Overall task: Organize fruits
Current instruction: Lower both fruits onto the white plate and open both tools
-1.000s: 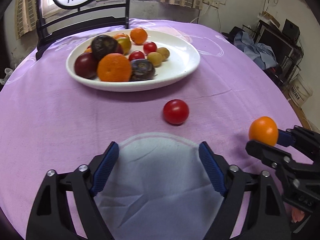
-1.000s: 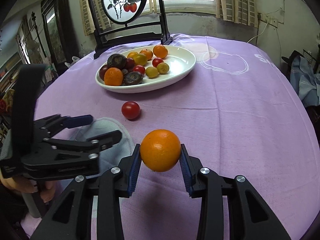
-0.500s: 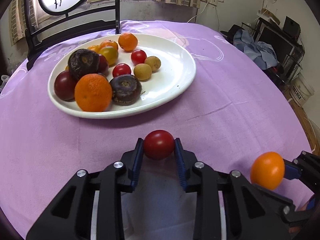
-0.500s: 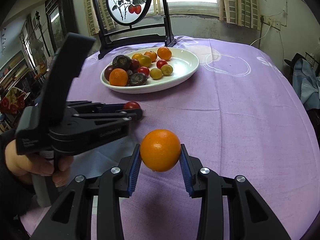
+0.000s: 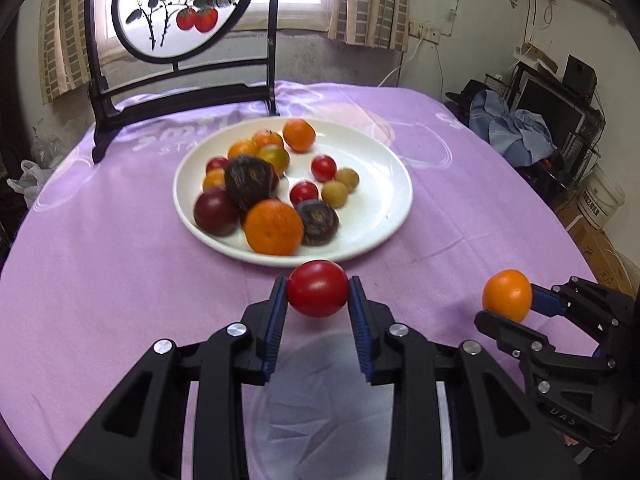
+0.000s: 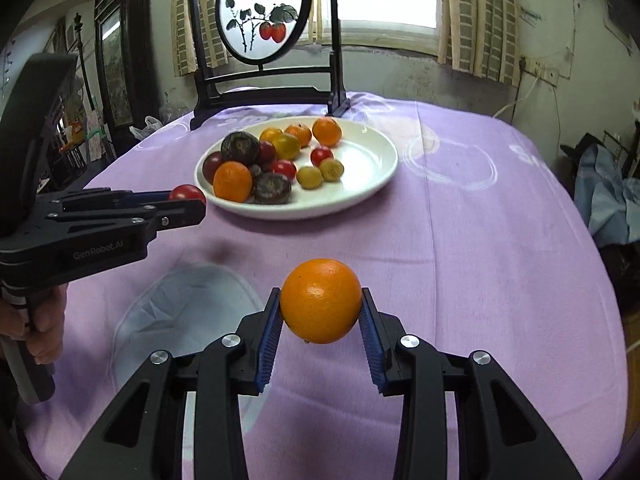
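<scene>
My left gripper [image 5: 318, 298] is shut on a red tomato [image 5: 318, 288] and holds it above the purple cloth, just in front of the white plate [image 5: 384, 200]. The plate holds several fruits: oranges, tomatoes and dark round fruits. My right gripper [image 6: 320, 312] is shut on an orange [image 6: 320, 300], raised above the cloth to the right of the left one. The orange [image 5: 507, 295] also shows in the left wrist view. The tomato [image 6: 187, 193] and plate [image 6: 372, 168] show in the right wrist view.
A round table wears a purple cloth [image 5: 100, 264] with a pale blue patch [image 6: 192, 312] near me. A dark wooden stand with a round painted screen [image 5: 184, 8] stands behind the plate. Clutter and a monitor [image 5: 556, 112] lie off the table's right.
My left gripper closed on the red tomato and lifted it off the cloth toward the plate. The right gripper kept holding the orange, nearly still.
</scene>
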Available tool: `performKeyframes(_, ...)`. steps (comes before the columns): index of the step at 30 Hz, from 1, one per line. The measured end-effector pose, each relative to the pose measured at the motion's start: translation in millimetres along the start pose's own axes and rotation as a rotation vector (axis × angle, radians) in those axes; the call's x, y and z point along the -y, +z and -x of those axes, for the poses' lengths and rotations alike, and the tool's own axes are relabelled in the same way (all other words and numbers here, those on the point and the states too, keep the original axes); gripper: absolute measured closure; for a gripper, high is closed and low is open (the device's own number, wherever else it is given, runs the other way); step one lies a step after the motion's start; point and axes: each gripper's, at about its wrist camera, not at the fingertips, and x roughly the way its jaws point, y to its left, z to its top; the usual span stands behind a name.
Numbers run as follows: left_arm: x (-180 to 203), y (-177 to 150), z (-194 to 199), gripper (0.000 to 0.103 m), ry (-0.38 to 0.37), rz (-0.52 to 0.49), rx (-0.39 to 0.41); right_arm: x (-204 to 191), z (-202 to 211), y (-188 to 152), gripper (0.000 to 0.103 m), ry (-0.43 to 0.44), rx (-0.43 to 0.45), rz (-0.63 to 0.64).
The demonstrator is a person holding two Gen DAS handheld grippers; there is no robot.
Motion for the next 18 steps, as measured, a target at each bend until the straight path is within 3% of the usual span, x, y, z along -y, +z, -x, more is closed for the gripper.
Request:
performKeyframes(10,-22.8,49.5,-14.2,0.073,0.062,0.052,0.039,-15.7,-38.6,62.7,0.065,-0.027,0.041,0.074)
performKeyframes(18,-30.6,69.8,-39.1,0.073,0.076,0.088,0.021,-13.2,-80.3,81.3,0.065,-0.040,0.000,0.035)
